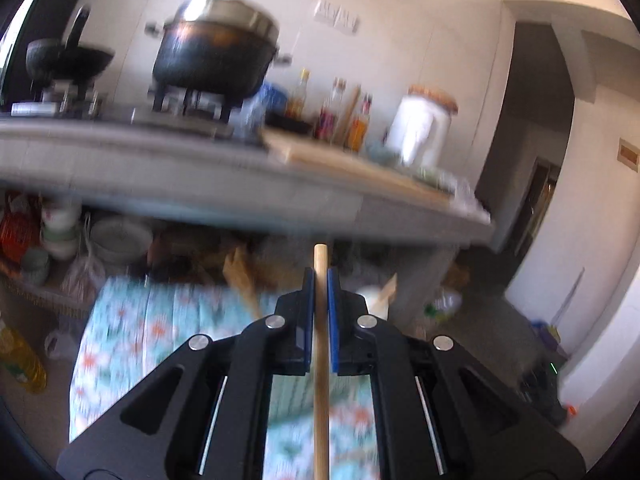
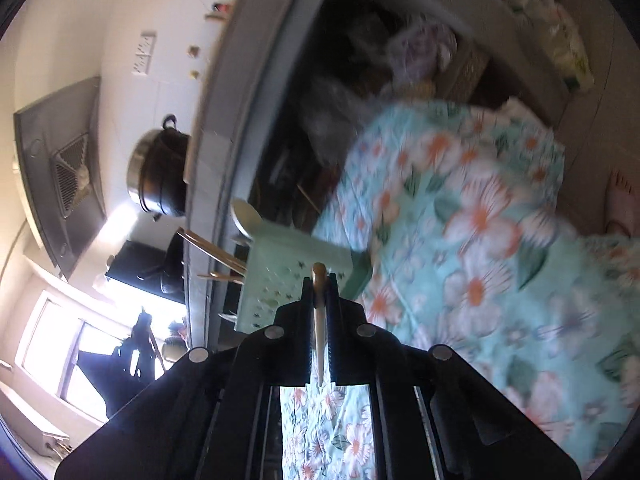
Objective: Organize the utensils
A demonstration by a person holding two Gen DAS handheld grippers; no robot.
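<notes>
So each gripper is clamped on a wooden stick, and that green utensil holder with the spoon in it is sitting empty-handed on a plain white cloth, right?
Not quite: the cloth is not plain white. The right wrist view shows it pale blue-green with orange and white flowers. The rest holds: the left gripper is shut on a wooden stick, the right gripper on a pale stick, and the green utensil holder has a spoon in it.

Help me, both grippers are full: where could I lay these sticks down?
The floral cloth is bare from the green utensil holder outward. The holder is crowded with a spoon and chopsticks; the counter is packed too.
</notes>
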